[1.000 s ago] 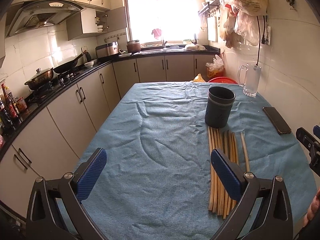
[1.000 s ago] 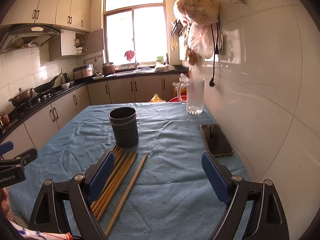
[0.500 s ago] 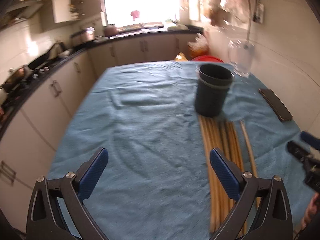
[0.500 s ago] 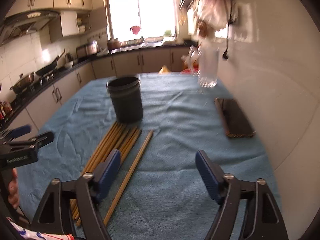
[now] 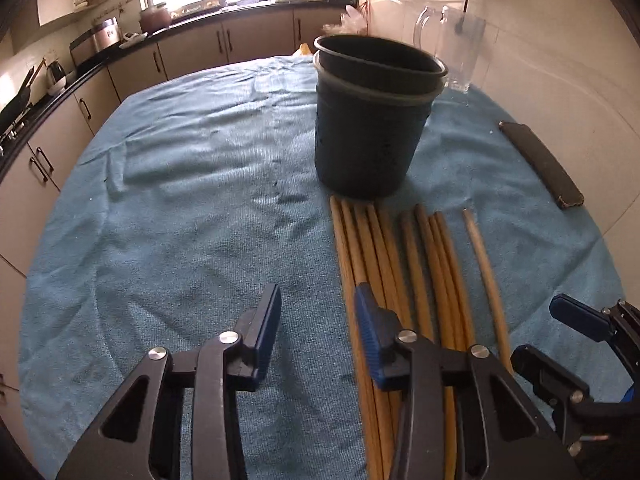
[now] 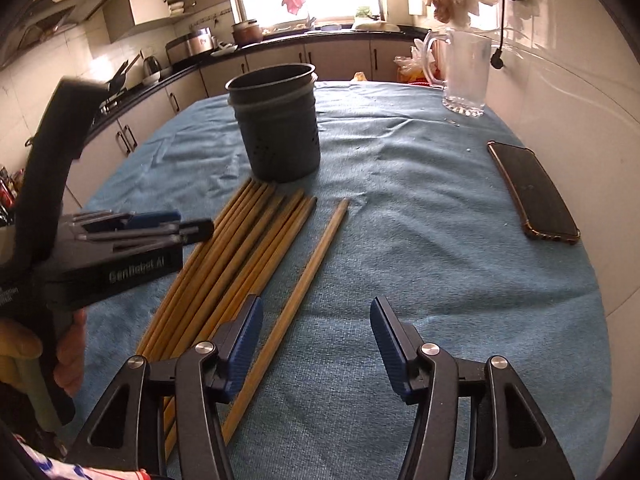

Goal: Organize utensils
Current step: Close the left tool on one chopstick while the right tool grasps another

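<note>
Ten round wooden chopsticks (image 5: 416, 264) flat on blue terry bench cloth (image 5: 192, 208); one perforated dark cup (image 5: 368, 120). Left gripper (image 5: 318, 322) and right gripper (image 6: 316, 338) both closing, grasping nothing.

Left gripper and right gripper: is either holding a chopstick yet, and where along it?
Neither. Left gripper and right gripper have just been closing, jaws empty, above the chopsticks.

Readable markings: one brand print only.

Pale lettering "GenRobot AI", somewhat blurred, on the black side face of the left gripper (image 6: 188, 230) body, seen in the right wrist view. A second smaller line of print at the far left edge of the same body, cut off and illegible. Nothing legible elsewhere.
</note>
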### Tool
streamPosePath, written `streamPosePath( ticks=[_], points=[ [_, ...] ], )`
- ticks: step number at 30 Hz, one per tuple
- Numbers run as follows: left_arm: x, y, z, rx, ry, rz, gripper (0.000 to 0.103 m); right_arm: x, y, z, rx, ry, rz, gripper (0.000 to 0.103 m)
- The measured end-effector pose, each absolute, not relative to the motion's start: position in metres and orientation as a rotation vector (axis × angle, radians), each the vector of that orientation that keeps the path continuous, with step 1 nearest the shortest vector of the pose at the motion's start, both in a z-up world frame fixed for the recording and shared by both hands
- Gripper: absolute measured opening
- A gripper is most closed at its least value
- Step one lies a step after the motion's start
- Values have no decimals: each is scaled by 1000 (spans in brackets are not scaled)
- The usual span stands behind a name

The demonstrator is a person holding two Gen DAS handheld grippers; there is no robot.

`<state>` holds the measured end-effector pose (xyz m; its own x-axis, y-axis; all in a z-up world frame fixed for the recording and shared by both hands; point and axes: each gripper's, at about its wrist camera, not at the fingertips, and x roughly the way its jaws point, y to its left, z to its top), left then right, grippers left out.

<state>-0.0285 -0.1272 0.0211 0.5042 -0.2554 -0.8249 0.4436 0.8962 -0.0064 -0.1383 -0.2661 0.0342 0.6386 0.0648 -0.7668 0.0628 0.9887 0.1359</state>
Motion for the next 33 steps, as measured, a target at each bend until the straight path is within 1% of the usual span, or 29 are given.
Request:
streamPosePath(
  ticks=[3, 8, 12, 13, 14, 15, 16, 17, 19, 24, 26, 29, 30, 31, 32, 33],
  points=[
    [-30, -131, 22, 251, 938, -423, 30, -132, -262, 30, 141, 894, 6, 59],
    [-27, -135, 24, 252, 949, -420, 29, -124, -257, 22, 122, 924, 5, 55],
    [-21, -153, 17, 317, 972, -414, 29, -122, -256, 20, 109, 926, 0, 53],
    [-21, -155, 17, 322, 953, -410, 29, -122, -256, 20, 105, 928, -4, 51],
    [-20, -158, 17, 342, 953, -401, 29, -122, -256, 20, 94, 932, -15, 46],
    [-19, -159, 18, 349, 959, -398, 26, -122, -257, 20, 87, 934, -22, 44],
    [-17, -158, 19, 338, 975, -402, 13, -123, -257, 20, 85, 938, -24, 39],
    [-16, -155, 19, 322, 995, -402, 8, -123, -260, 21, 81, 945, -29, 32],
    [-13, -143, 20, 296, 1011, -377, 7, -126, -265, 21, 64, 960, -46, 25],
    [-17, -100, 24, 226, 1053, -348, 7, -138, -294, 22, 92, 1005, -69, 26],
    [-18, -87, 25, 186, 1072, -373, 7, -142, -305, 23, 134, 1007, -42, 36],
    [-15, -76, 28, 162, 1084, -415, 10, -141, -315, 25, 140, 1015, -43, 39],
    [-13, -76, 28, 166, 1090, -419, 18, -136, -317, 25, 143, 1025, -41, 39],
    [-10, -78, 27, 174, 1103, -418, 29, -132, -318, 24, 146, 1035, -33, 39],
    [-6, -81, 26, 181, 1114, -413, 31, -126, -319, 23, 144, 1044, -27, 39],
    [-4, -88, 24, 184, 1121, -414, 31, -120, -319, 21, 135, 1052, -24, 39]
  ],
)
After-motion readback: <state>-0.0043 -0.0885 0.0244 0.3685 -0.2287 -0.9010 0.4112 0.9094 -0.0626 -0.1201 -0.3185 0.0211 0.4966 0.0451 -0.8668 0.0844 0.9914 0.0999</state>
